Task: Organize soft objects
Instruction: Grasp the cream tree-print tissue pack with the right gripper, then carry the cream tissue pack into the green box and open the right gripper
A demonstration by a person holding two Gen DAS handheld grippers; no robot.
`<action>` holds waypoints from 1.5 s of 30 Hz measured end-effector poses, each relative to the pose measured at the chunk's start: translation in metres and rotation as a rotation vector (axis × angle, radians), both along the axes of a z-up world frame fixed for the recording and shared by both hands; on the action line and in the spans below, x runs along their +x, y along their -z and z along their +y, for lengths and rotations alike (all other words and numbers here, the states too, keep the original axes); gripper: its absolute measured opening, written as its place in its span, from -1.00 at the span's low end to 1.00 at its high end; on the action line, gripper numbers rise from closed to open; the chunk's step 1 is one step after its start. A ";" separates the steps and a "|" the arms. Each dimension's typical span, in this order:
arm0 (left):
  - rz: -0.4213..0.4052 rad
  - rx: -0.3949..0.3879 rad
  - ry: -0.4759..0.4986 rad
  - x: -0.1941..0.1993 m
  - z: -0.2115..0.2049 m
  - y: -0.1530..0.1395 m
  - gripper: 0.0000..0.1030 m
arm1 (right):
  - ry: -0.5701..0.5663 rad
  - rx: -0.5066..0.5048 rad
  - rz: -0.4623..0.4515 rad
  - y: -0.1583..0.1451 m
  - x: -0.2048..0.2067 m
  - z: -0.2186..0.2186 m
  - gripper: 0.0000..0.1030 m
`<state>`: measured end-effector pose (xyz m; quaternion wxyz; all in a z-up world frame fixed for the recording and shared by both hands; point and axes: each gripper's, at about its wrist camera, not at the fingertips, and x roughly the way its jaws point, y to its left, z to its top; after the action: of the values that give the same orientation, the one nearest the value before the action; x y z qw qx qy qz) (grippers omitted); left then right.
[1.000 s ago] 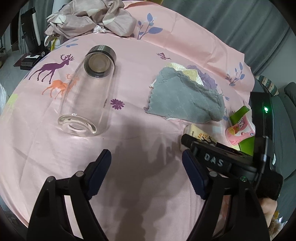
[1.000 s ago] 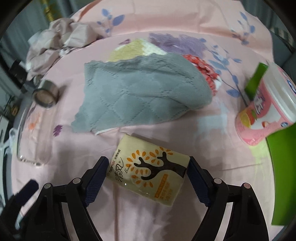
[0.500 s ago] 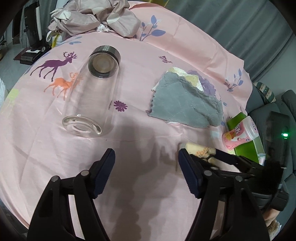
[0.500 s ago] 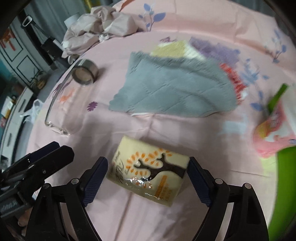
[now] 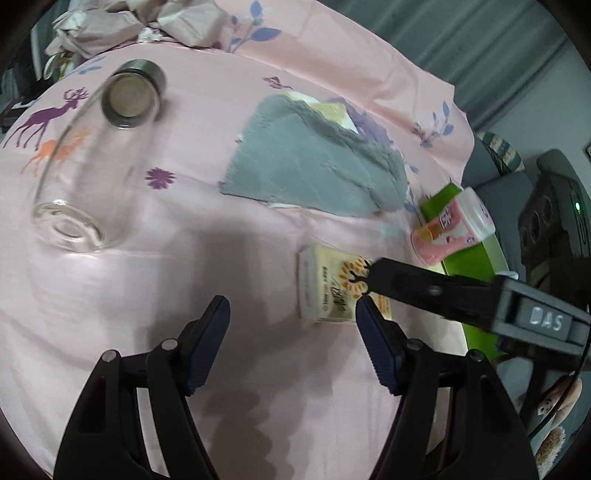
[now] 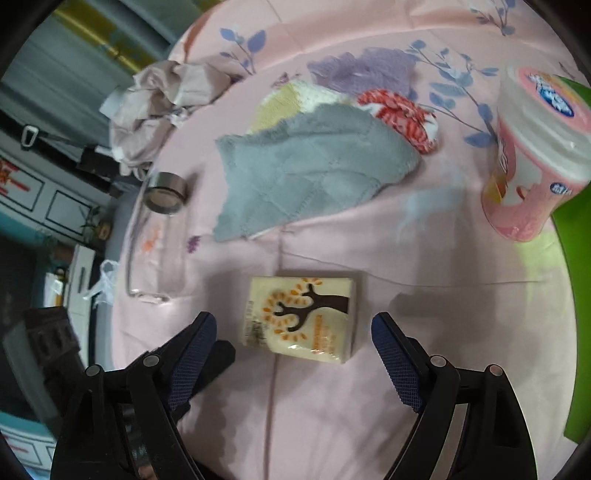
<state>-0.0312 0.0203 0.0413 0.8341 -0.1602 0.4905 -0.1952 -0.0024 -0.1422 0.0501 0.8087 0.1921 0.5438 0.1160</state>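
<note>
A cream tissue pack (image 6: 299, 317) with a tree print lies flat on the pink sheet (image 6: 369, 387). My right gripper (image 6: 293, 325) is open around its near end, and the pads stand clear of its sides. In the left wrist view the pack (image 5: 325, 284) lies just ahead and right of my open left gripper (image 5: 291, 314), which has nothing between its fingers. One right finger (image 5: 406, 284) reaches over the pack. Beyond lies a grey cloth (image 6: 306, 170) over yellow-white (image 6: 284, 103), red-patterned (image 6: 402, 114) and purple (image 6: 362, 70) cloths.
A glass bottle (image 5: 92, 158) with a metal cap lies on its side at the left. A pink canister (image 6: 532, 162) rests on a green board (image 6: 576, 258) at the right. Crumpled beige fabric (image 5: 147, 22) sits at the far edge of the sheet.
My left gripper has swung right, so the tissue pack now shows close by its right finger. The right gripper has drawn back and turned; the pack now lies squarer between its fingertips.
</note>
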 end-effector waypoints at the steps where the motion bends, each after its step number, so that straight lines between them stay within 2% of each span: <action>1: -0.002 0.002 0.011 0.000 -0.004 0.001 0.27 | 0.002 -0.002 0.000 0.002 0.000 0.002 0.56; 3: 0.000 -0.002 0.028 0.001 -0.010 0.004 0.19 | 0.000 0.008 0.020 0.007 0.001 0.003 0.41; 5: 0.006 -0.010 0.040 0.003 -0.016 0.009 -0.08 | -0.005 0.003 0.029 0.012 0.002 0.004 0.30; 8: 0.022 -0.042 0.051 0.007 -0.020 0.017 -0.30 | -0.002 -0.010 0.036 0.017 0.004 0.005 0.11; 9: 0.021 -0.057 0.055 0.008 -0.021 0.017 -0.31 | 0.000 -0.016 0.037 0.019 0.005 0.005 0.10; 19: -0.066 0.005 0.055 0.001 -0.033 0.004 -0.33 | 0.001 -0.012 0.006 0.018 0.005 -0.002 0.09; 29: -0.257 0.024 0.062 -0.014 -0.060 -0.054 -0.34 | 0.026 -0.030 -0.201 -0.043 -0.019 -0.020 0.09; 33: -0.335 0.014 0.103 -0.018 -0.085 -0.081 -0.34 | 0.085 -0.029 -0.295 -0.071 -0.034 -0.047 0.09; 38: -0.430 0.013 0.200 -0.020 -0.129 -0.111 -0.34 | 0.188 -0.020 -0.394 -0.098 -0.053 -0.086 0.09; 45: -0.503 0.041 0.321 -0.022 -0.187 -0.129 -0.32 | 0.351 0.029 -0.475 -0.111 -0.076 -0.148 0.07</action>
<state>-0.0529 -0.1665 0.1701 0.8910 -0.0106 0.2914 -0.3481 -0.0785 -0.2904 0.1609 0.9183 0.2619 0.2960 0.0239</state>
